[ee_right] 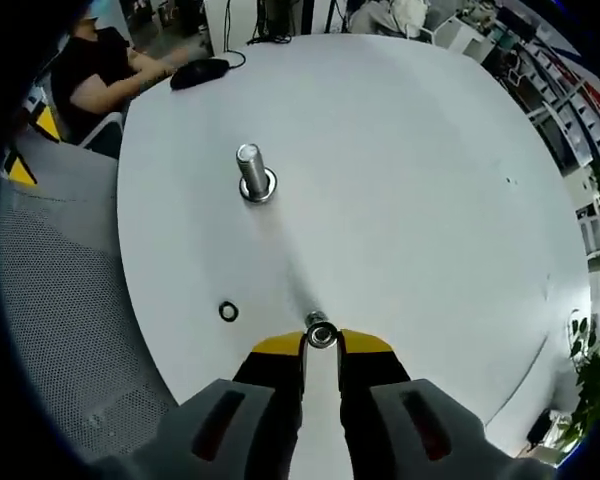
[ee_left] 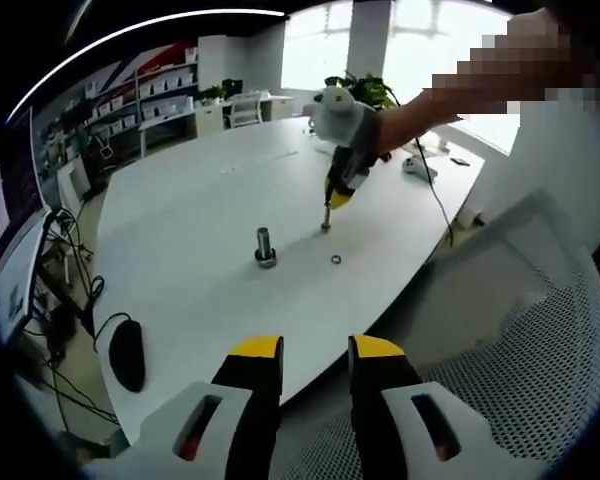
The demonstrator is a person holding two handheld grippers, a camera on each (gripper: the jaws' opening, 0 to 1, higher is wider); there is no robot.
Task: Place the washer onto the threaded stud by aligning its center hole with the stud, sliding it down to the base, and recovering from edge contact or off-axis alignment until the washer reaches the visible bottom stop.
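your right gripper [ee_right: 321, 342] sits low over the white tabletop [ee_right: 410, 180] near its curved edge, its yellow tips nearly closed around a small washer [ee_right: 321, 333]. the threaded stud [ee_right: 252, 170] stands upright well ahead across bare surface. a second washer [ee_right: 228, 311] lies flat close to the edge. your left gripper [ee_left: 315, 358] hangs off the tabletop, parted and holding nothing.

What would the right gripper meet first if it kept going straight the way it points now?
Probably the stud, upright on the table ahead of the right gripper, which holds a washer. Depth is unclear; it could pass slightly beside it.
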